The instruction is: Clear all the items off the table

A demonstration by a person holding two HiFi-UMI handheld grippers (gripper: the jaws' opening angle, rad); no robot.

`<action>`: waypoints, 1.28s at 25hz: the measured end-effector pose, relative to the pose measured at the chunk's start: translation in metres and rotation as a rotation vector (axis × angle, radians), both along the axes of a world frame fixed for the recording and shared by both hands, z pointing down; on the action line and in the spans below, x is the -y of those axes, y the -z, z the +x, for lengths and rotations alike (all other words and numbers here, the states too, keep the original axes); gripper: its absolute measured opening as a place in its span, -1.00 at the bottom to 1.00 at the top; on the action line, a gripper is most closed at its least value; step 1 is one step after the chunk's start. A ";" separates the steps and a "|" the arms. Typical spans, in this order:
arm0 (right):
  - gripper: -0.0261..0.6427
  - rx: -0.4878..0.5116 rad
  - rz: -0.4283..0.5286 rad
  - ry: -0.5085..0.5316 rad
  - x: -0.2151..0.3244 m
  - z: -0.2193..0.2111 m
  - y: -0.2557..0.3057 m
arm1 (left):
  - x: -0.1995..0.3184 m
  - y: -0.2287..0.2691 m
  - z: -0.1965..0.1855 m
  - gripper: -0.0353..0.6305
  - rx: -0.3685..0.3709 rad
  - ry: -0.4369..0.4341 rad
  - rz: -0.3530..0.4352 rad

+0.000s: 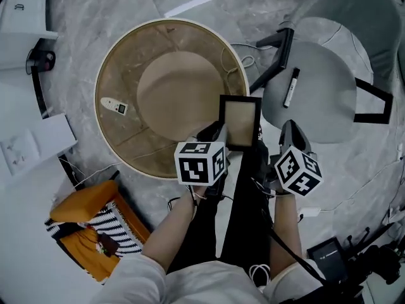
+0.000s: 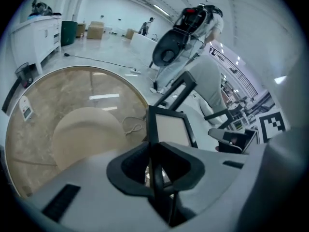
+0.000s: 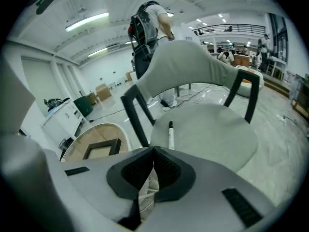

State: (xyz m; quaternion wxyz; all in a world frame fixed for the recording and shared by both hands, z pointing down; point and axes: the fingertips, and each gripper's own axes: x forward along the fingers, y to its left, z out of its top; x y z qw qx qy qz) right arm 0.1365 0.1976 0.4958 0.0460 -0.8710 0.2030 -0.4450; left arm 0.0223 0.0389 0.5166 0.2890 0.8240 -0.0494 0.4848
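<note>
While the left tool [image 1: 217, 132] grips a black picture frame [image 1: 240, 121] by its lower edge over the round bench's [image 1: 112, 68] rim, the right tool [image 1: 288, 129] is closed, near a chair [image 1: 323, 103] bearing a marker [image 1: 291, 87].

Around you — pale marbled floor [image 1: 114, 5], round brown table [image 1: 120, 68], grey chair [image 1: 323, 106] at your right, white cabinet [image 2: 34, 37], ceiling strip lights [image 3: 91, 21]

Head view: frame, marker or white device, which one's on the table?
The small white device on the left of the round table. The black picture frame is clamped in the left gripper; the marker lies on the grey chair seat.
</note>
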 end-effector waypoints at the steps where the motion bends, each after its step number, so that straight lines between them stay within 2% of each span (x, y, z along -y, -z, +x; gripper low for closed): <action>1: -0.85 0.000 -0.002 -0.032 -0.017 0.005 -0.001 | -0.015 0.000 0.010 -0.67 -0.003 -0.038 0.002; 6: -0.85 0.001 -0.034 -0.183 -0.103 0.027 -0.003 | -0.088 -0.003 0.056 -0.67 -0.009 -0.192 -0.015; 12: -0.85 0.010 -0.048 -0.273 -0.179 0.060 -0.007 | -0.165 -0.014 0.115 -0.67 -0.008 -0.281 -0.035; 17: -0.85 0.028 -0.052 -0.289 -0.217 0.087 -0.013 | -0.206 -0.028 0.158 -0.67 0.016 -0.290 -0.047; 24: -0.85 0.038 -0.049 -0.288 -0.238 0.125 -0.028 | -0.218 -0.054 0.205 -0.67 0.041 -0.299 0.018; 32: -0.85 0.061 -0.054 -0.239 -0.237 0.143 -0.050 | -0.219 -0.088 0.221 -0.67 0.097 -0.275 0.060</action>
